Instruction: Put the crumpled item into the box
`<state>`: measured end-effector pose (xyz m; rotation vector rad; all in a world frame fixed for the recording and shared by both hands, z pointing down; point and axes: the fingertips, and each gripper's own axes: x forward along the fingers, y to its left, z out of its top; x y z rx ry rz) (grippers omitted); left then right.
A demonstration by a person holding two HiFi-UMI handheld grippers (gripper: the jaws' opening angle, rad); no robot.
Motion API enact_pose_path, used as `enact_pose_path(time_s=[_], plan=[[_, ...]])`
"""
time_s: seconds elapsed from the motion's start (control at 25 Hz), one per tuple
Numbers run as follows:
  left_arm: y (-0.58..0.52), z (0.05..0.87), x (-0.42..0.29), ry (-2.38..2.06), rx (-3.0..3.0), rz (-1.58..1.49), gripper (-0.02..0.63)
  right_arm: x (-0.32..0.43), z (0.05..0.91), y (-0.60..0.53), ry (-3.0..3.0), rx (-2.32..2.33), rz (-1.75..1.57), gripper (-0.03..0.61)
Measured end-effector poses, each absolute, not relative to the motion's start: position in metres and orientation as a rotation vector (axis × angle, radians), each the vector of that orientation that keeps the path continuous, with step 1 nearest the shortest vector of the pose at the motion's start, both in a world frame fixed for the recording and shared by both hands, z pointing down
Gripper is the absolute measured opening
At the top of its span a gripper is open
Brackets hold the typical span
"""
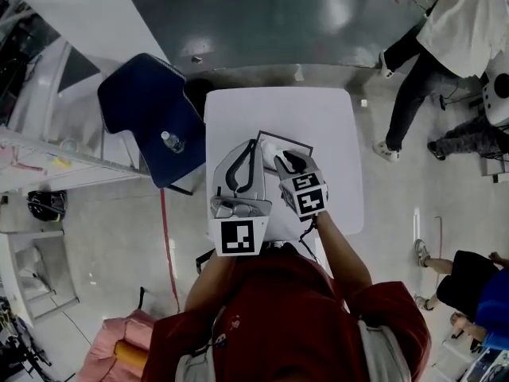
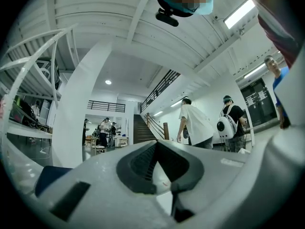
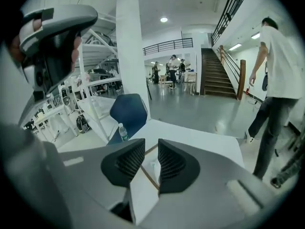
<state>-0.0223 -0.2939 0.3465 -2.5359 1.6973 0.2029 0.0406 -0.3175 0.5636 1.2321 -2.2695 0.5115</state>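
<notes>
An open shallow box with a dark rim point(image 1: 297, 142) lies on the white table point(image 1: 322, 114). A white crumpled item point(image 1: 268, 149) rests at its left part. My right gripper point(image 1: 287, 160) hovers just above the box, jaws a narrow gap apart and holding nothing. In the right gripper view the crumpled item point(image 3: 155, 166) and the box edge point(image 3: 148, 174) show through the right gripper point(image 3: 151, 149). My left gripper point(image 1: 254, 144) is beside it on the left, tips together and empty. The left gripper point(image 2: 156, 143) points out over the room in its own view.
A blue chair point(image 1: 143, 110) with a water bottle point(image 1: 172, 142) on it stands left of the table. A person in a white shirt point(image 1: 453, 30) walks at the far right, and others sit at the lower right point(image 1: 469, 285). White shelving point(image 1: 48, 157) is on the left.
</notes>
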Motion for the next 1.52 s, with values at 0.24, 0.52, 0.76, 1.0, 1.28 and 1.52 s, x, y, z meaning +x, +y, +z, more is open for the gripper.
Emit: enact_pose_path(time_s=[0.24, 0.52, 0.76, 1.0, 1.28, 1.52], plan=[[-0.288, 0.343, -0.014, 1.687, -2.525, 0.203, 0.003, 0.053, 0.513, -0.313, -2.379, 1.34, 0.439, 0.084], [-0.285, 0.337, -0.007, 1.687, -2.509, 0.192, 0.003, 0.071, 0.454, -0.308, -2.477, 1.477, 0.325, 0.081], [-0.282, 0.338, -0.001, 1.687, -2.506, 0.187, 0.003, 0.086, 0.413, -0.298, -2.546, 1.629, 0.189, 0.083], [-0.274, 0.337, 0.007, 1.674, -2.515, 0.187, 0.003, 0.1, 0.382, -0.282, -2.585, 1.752, 0.058, 0.083], [-0.269, 0.335, 0.009, 1.673, -2.515, 0.197, 0.003, 0.104, 0.36, -0.271, -2.584, 1.813, -0.076, 0.081], [-0.263, 0.334, 0.007, 1.67, -2.516, 0.204, 0.003, 0.102, 0.359, -0.266, -2.586, 1.816, -0.077, 0.072]])
